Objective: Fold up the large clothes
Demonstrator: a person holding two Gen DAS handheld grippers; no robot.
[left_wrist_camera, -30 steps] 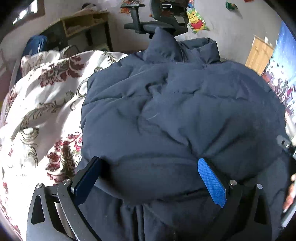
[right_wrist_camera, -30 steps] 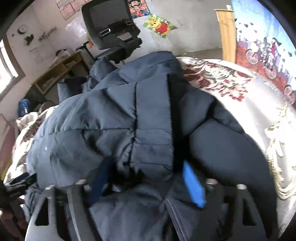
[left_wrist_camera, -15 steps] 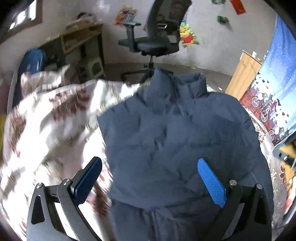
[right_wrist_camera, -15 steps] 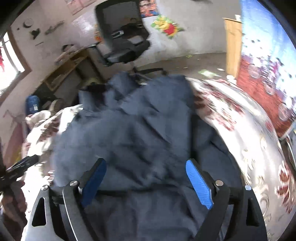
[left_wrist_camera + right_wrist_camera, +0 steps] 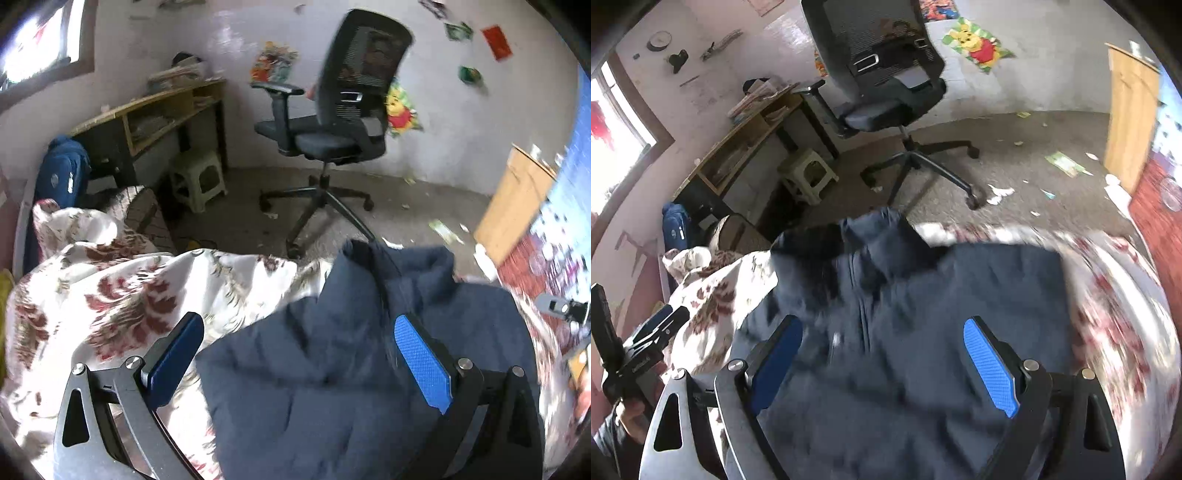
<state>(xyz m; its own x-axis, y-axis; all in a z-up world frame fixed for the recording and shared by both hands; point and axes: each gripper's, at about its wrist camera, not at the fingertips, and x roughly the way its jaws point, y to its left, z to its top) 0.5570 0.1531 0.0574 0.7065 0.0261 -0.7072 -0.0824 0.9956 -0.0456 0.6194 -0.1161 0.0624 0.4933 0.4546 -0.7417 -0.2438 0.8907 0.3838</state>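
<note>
The navy padded jacket (image 5: 351, 387) lay flat on the floral bedspread (image 5: 110, 295), collar toward twelve o'clock. Left gripper (image 5: 295, 354) and right gripper (image 5: 882, 354) hung above it, jaws wide, holding nothing. The desk's shelf (image 5: 155, 122) held papers.

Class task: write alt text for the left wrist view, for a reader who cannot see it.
A navy puffer jacket lies on a floral bedspread, collar away from the camera, with the open left gripper above it, holding nothing. Beyond the bed stand an office chair, a stool and a desk.
</note>
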